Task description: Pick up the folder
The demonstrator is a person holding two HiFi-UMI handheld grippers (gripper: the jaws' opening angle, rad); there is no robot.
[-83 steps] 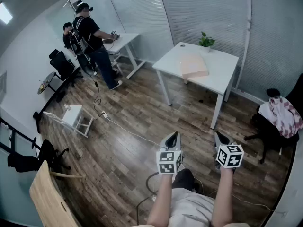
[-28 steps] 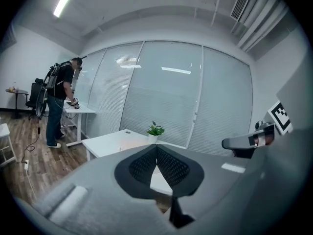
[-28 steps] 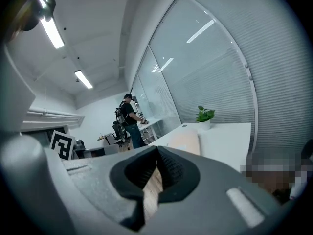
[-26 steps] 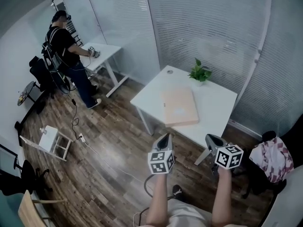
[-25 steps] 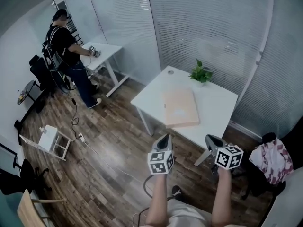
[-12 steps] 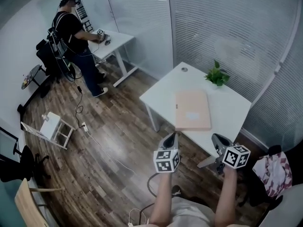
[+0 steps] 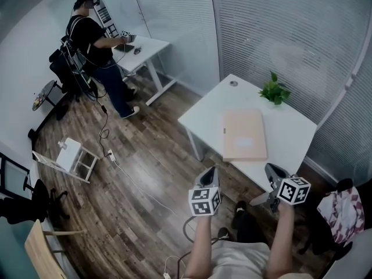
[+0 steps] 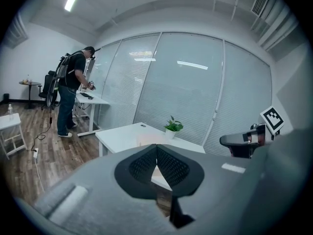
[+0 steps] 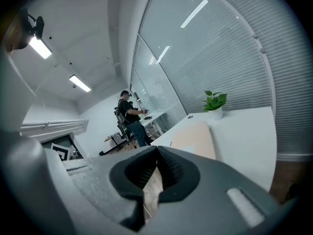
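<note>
It is an office: white desks point(image 7: 279, 133), glass walls with blinds point(image 7: 273, 34), office chairs point(image 7: 61, 68), wood floor point(image 7: 145, 156).

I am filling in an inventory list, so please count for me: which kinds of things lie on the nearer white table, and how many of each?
Beige folder: 1
Potted plant: 1
Small round object, too small to identify: 1
Total on the white table: 3

Folder point(image 8: 146, 140) mostly hidden behind left claw point(image 8: 156, 147); label point(image 7: 247, 142) print too small.
</note>
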